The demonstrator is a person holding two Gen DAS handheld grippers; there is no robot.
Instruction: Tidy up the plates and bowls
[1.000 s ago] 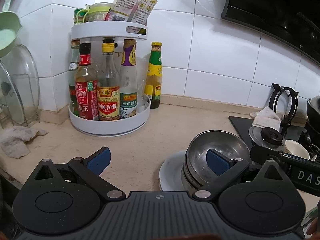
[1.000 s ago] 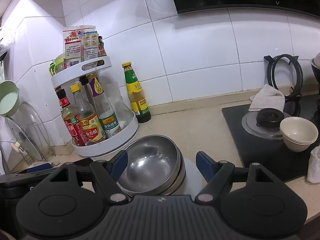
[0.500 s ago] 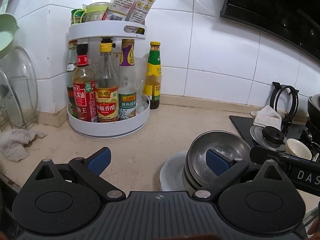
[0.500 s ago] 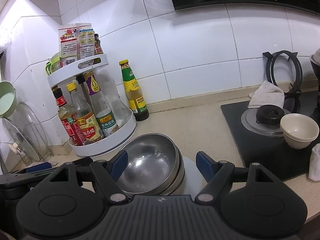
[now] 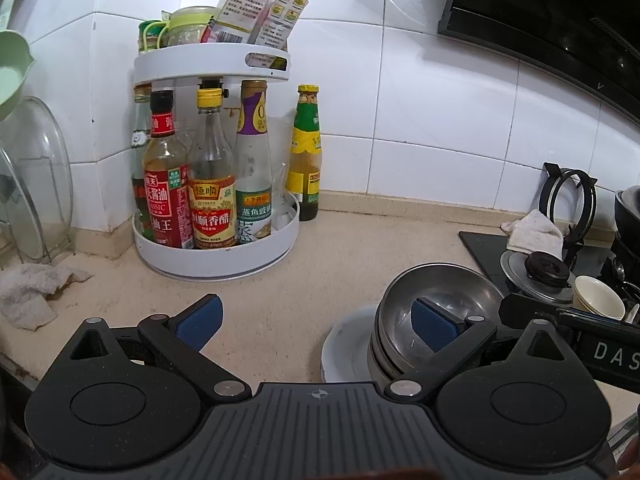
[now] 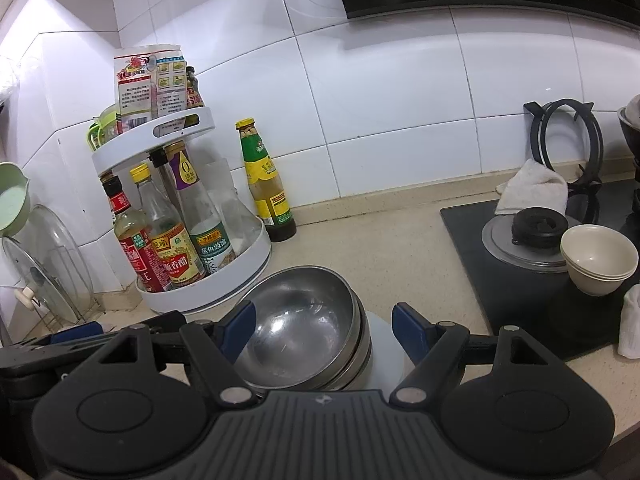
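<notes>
Left to right along the beige counter [image 5: 340,248]. White two-tier condiment rack [image 5: 216,248] in the tiled corner, bottles upright. Centre: stack of steel bowls [image 6: 304,320], nested, shiny and dented-looking inside, seated on a white plate [image 6: 384,348]. Right: cream bowls [image 6: 598,258], nested, on the black hob beside a burner cap.

Left gripper [image 5: 316,322]: jaws wide, nothing gripped; right pad in front of the steel stack.
Right gripper [image 6: 324,326]: jaws wide, straddling the steel stack; whether the pads touch it cannot be told.
</notes>
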